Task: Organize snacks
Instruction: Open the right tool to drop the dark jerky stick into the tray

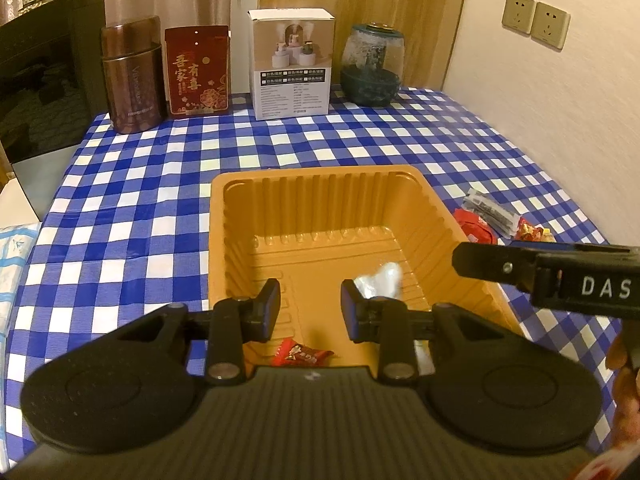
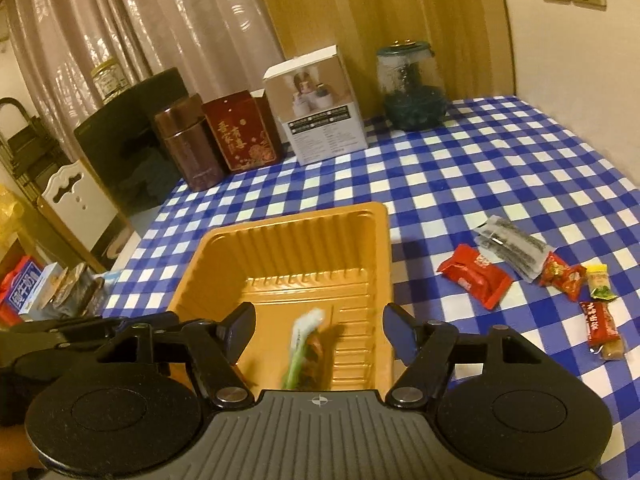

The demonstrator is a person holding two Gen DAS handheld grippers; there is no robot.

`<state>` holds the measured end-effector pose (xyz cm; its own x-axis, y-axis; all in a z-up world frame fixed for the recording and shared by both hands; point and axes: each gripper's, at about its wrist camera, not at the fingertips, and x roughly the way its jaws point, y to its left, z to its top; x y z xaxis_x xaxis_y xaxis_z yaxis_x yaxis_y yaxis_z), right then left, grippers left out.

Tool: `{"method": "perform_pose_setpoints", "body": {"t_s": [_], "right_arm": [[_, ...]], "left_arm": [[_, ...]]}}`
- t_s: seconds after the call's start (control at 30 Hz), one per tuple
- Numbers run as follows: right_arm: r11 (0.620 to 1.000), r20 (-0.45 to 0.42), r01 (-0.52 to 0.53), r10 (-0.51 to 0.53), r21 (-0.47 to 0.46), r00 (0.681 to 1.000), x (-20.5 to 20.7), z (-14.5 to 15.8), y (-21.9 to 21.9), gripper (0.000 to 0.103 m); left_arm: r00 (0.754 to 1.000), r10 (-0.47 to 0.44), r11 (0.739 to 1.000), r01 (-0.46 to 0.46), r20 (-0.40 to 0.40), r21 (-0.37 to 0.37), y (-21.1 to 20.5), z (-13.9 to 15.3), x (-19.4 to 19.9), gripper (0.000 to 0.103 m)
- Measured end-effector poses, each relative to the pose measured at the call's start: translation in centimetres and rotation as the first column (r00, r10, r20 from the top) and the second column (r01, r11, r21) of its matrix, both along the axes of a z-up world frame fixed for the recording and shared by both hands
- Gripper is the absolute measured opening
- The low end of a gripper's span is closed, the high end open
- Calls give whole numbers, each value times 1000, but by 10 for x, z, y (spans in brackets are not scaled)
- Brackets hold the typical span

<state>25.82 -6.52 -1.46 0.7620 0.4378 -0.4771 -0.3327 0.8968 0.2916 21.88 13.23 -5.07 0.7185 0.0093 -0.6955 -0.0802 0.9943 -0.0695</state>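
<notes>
Standing at the near edge of the table [image 1: 140, 200], I see a blue-and-white checked cloth covering it. Along the far edge, from the left, runs a row: a brown metal canister [image 1: 132, 76], a red pouch [image 1: 198, 72] with gold lettering, a white carton [image 1: 292, 64], and a glass jar [image 1: 372, 64] with something dark inside.

The orange plastic tray [image 1: 320, 178] sits in the middle of the table, closer to the near edge, with ribbed walls. The left gripper [image 1: 308, 306] hovers over the tray's near end, its blue-padded fingers a narrow gap apart with nothing between them. Just under it a red-wrapped candy [image 1: 302, 354] lies on the tray floor by the near wall.

To its right the right gripper [image 2: 320, 330] is also above the tray, its jaws spread wide. A white-and-green packet [image 2: 306, 340] shows between and below them (too blurred to read), clear of both pads and inside the tray.

The remaining snacks lie on the cloth beyond the tray's right wall, toward the table's right edge. Nearest the tray is a red packet [image 2: 474, 280]. Behind it sits a clear packet [image 2: 512, 248] of dark strips. Then comes a small red candy [image 2: 560, 276], a yellow-and-green sweet [image 2: 598, 280] just beside it, and a red-wrapped bar [image 2: 602, 328] closest to the near edge.
</notes>
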Motion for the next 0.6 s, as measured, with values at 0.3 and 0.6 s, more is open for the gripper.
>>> {"method": "perform_pose_setpoints", "body": {"t_s": [0.3,0.6], "right_arm": [[999,12,40,-40,6,999,-3,2,-14,70],[995,25,100,-100,10,995,-11,2,-42,70]], "left_arm": [[1000,-24,1000,24,3,-1,-7,3,2,29],[997,-76,997,76,21,-1,-30,12,1,33]]}}
